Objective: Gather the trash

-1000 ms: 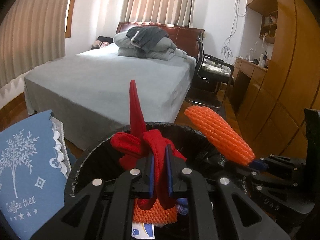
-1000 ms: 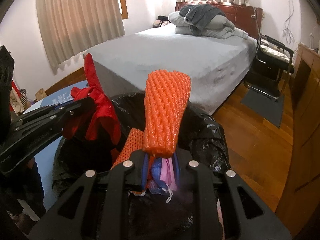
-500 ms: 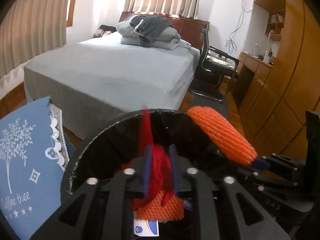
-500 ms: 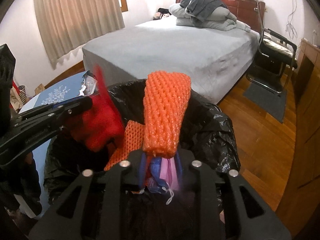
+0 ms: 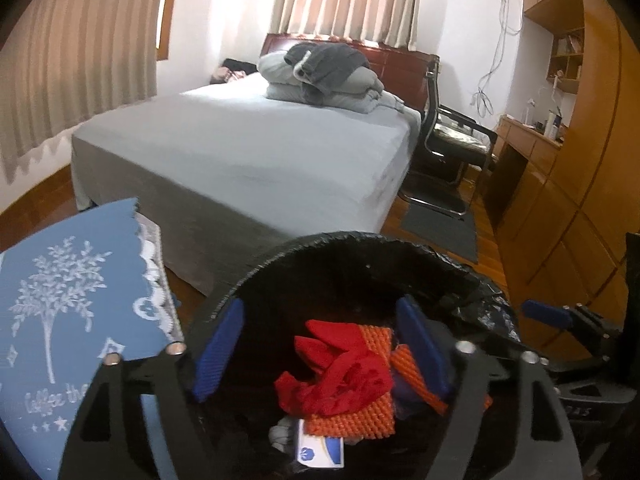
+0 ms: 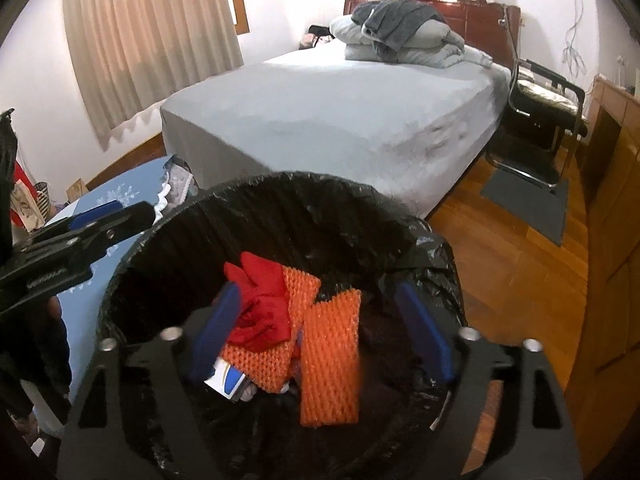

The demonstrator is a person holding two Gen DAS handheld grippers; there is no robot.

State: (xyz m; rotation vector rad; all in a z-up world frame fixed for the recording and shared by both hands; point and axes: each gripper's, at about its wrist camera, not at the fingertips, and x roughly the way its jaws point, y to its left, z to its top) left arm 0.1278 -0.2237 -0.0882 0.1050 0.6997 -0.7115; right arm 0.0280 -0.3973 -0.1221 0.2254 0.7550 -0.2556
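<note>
While spread, both claws above bin.

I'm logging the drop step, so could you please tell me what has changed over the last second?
Both grippers opened. The left gripper let go of the red mesh netting, and the right gripper released the orange foam net sleeve; both pieces dropped into the black-lined trash bin. An older orange net and a white-and-blue packet stayed in the bin, which itself stayed put.

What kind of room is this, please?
Most likely a bedroom in a home: a made bed with folded bedding stacked on it, curtains at the window, and a wooden wardrobe wall.
</note>
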